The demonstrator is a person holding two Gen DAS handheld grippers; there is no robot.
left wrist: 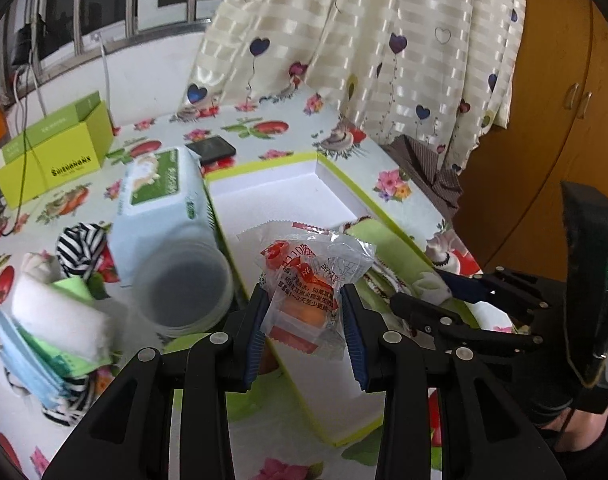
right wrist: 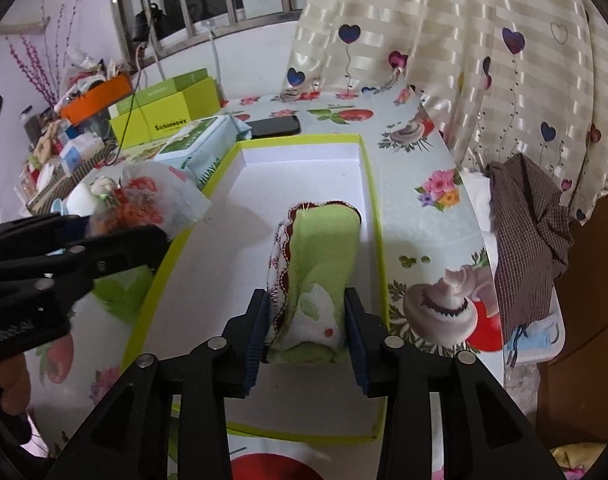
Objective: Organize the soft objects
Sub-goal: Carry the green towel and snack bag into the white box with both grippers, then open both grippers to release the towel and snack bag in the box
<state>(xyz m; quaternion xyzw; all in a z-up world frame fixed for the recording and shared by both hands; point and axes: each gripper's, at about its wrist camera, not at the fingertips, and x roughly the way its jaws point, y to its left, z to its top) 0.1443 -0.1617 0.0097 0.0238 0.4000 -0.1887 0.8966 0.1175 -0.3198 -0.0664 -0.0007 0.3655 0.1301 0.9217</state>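
Two claws work over the white tray with the lime-green rim (right wrist: 374, 216), which lies near the right edge of the tabletop (right wrist: 420, 168). The left claw (left wrist: 306, 314) is clamped on a crinkly clear packet with orange and red print (left wrist: 310, 280), held above the tray's left rim. The right claw (right wrist: 307, 330) has the rolled green cloth (right wrist: 324, 256) between its blue pads; the roll lies on the tray floor against the right wall, and the pads seem to have just eased off it, though the view does not show a clear gap. Left of the tray, crowding its rim, lie a pale blue wipes pack with a green label (left wrist: 164, 192) and a clear plastic cup on its side (left wrist: 186, 288). Beyond those, toward the tabletop's left edge, sit a black-and-white striped roll (left wrist: 80, 246), a white rolled cloth (left wrist: 60, 316) and a stack of blue face masks (left wrist: 28, 360). At the far edge are a lime-green box (left wrist: 54, 152) and a black phone (left wrist: 211, 148). A heart-printed curtain (left wrist: 384, 40) hangs over the far right corner.
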